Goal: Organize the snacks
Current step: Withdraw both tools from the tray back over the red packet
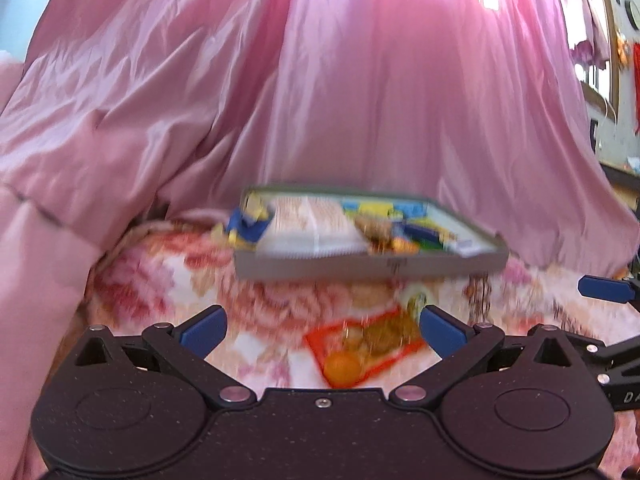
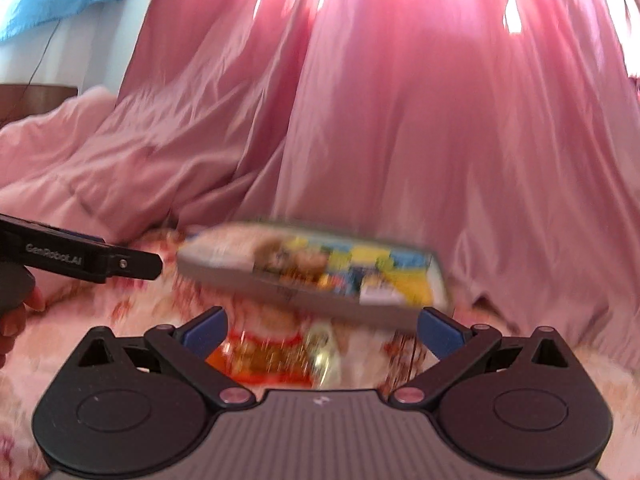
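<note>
A grey tray [image 1: 360, 266] lies on a floral bedspread and holds several snack packets, blue and yellow ones [image 1: 384, 210] at its right and a blue-yellow packet [image 1: 250, 220] at its left edge. A red-orange snack packet [image 1: 362, 346] lies on the bedspread in front of the tray. My left gripper [image 1: 322, 328] is open and empty just above that packet. My right gripper [image 2: 322, 328] is open and empty over the same red packet [image 2: 264, 354], with the tray [image 2: 320, 304] just beyond. Both views are blurred by motion.
A pink curtain [image 1: 360, 80] hangs behind the bed and a pink quilt [image 1: 60, 160] is heaped at the left. The floral bedspread [image 1: 168, 280] lies around the tray. A small pale packet [image 1: 416, 300] lies near the red one.
</note>
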The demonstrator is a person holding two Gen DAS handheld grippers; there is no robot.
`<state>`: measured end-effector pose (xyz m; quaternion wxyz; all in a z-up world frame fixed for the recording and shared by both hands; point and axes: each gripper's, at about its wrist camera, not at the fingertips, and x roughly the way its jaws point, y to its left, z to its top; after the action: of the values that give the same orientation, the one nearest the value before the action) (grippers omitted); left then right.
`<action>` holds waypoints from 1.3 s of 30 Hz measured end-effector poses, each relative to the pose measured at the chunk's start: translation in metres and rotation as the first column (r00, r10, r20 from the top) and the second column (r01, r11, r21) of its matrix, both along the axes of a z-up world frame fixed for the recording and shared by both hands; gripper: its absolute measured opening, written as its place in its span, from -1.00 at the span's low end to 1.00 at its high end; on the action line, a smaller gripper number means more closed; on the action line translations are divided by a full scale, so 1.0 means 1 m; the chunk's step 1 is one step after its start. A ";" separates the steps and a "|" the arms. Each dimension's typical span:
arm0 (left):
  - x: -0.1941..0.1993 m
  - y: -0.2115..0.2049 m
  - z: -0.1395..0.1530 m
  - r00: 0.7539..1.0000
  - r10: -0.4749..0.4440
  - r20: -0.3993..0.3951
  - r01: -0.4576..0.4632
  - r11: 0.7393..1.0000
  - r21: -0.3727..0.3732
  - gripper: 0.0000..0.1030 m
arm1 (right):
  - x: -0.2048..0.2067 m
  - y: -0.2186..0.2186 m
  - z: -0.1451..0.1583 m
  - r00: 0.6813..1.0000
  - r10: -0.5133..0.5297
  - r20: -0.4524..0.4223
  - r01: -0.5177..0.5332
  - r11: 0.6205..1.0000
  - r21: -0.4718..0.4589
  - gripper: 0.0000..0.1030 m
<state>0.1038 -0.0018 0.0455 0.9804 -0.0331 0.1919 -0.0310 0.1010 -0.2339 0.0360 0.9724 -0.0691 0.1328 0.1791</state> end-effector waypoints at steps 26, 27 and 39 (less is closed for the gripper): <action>-0.013 0.009 -0.061 0.979 0.036 -0.199 -0.036 0.999 0.003 0.98 | -0.014 0.017 -0.067 0.947 -0.088 -0.309 0.074 0.996 -0.057 1.00; -0.013 0.009 -0.061 0.980 0.034 -0.197 -0.034 0.999 0.004 0.98 | -0.013 0.017 -0.067 0.947 -0.089 -0.310 0.075 0.996 -0.058 1.00; -0.006 0.016 -0.060 0.986 0.042 -0.161 -0.034 0.998 0.050 0.99 | 0.000 0.018 -0.069 0.944 -0.093 -0.316 0.073 0.995 -0.075 1.00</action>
<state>0.0980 0.0138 -0.0147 0.9624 -0.0163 0.2710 -0.0049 0.1008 -0.2161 -0.0332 0.9421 -0.0636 0.2967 0.1424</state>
